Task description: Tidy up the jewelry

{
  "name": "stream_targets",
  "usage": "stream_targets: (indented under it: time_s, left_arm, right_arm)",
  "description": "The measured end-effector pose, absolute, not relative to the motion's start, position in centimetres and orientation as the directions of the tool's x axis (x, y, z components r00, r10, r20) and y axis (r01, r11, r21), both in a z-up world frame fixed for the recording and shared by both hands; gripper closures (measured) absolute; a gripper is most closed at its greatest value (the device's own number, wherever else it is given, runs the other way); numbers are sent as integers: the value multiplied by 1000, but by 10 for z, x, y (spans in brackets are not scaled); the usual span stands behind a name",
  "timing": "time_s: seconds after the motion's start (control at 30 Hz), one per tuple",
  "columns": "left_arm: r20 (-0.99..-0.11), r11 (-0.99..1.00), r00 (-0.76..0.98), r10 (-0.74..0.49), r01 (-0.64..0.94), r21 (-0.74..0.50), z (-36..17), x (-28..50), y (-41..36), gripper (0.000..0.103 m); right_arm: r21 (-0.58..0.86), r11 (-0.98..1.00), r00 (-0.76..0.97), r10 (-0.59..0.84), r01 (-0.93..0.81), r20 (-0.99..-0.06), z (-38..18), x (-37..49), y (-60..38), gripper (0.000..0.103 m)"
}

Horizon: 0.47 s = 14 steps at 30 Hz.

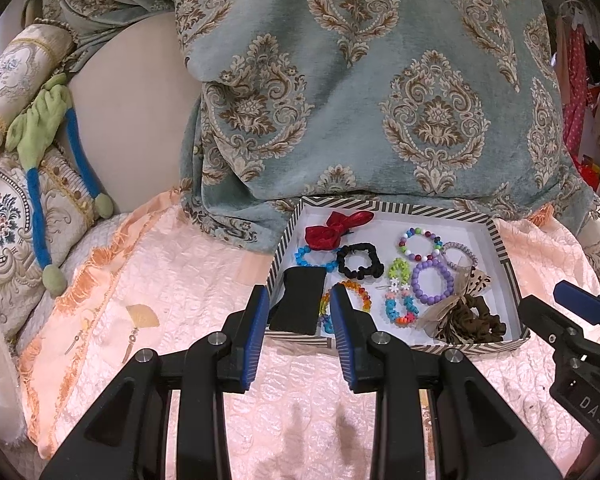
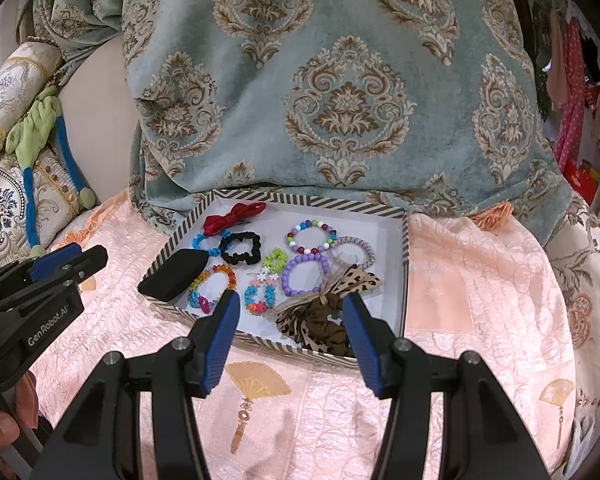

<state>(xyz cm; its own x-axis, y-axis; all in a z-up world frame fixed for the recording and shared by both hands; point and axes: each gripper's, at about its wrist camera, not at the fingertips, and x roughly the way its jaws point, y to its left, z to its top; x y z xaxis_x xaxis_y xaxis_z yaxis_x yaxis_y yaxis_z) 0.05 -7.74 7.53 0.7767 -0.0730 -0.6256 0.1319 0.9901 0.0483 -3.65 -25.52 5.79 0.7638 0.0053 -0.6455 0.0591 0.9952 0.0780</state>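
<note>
A striped-rim white box (image 1: 500,240) (image 2: 406,240) lies on the bedspread and holds the jewelry. Inside are a red bow (image 1: 328,232), a black scrunchie (image 1: 358,260), a black case (image 1: 300,300) leaning on the left rim, a rainbow bead bracelet (image 1: 362,298), a purple bead bracelet (image 2: 302,278) and a leopard-print bow scrunchie (image 2: 324,316). My left gripper (image 1: 299,300) hovers before the box's near-left rim, open, with nothing between its pads. My right gripper (image 2: 292,300) stands wider open over the near edge, in front of the leopard scrunchie, and touches nothing.
A large teal damask cushion (image 1: 360,100) rises right behind the box. A green and blue plush toy (image 1: 48,140) and patterned pillows lie at the left. The peach quilted bedspread (image 2: 480,300) spreads around the box. Clothes hang at far right. A hand (image 2: 0,428) shows bottom left.
</note>
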Motion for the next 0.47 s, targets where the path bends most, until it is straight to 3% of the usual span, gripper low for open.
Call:
stream_targets:
  time_s: [0.47]
  left_arm:
    - [-626,987,775,-89,151,47,66,5,-77,87]
  right_arm:
    - [99,993,753,18,62,-658,48,-32,-266,47]
